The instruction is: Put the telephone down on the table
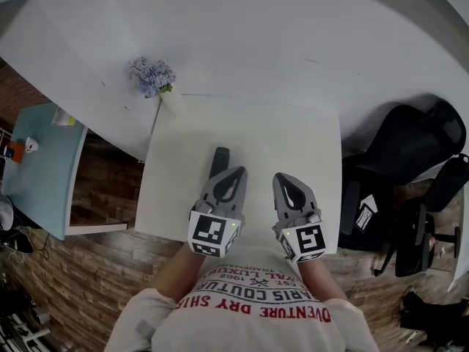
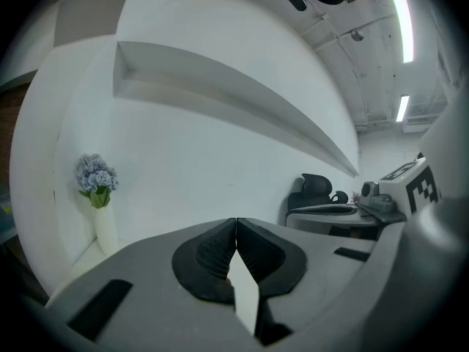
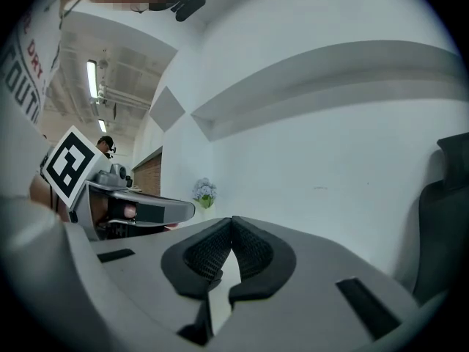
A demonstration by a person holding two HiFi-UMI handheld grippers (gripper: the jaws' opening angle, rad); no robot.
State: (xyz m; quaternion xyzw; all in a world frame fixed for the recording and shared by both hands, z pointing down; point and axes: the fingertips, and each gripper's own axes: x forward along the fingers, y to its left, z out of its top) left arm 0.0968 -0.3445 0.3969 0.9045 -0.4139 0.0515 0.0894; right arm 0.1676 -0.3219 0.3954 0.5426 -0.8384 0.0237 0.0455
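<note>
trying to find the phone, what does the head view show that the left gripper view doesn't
Only the head view: the dark telephone lying on the white table, just beside the tip of the left hand-held gripper. Only the left gripper view: the ceiling lights, and that gripper's jaws shut with nothing between them. Both: the flowers, the black chair and the right hand-held gripper.
</note>
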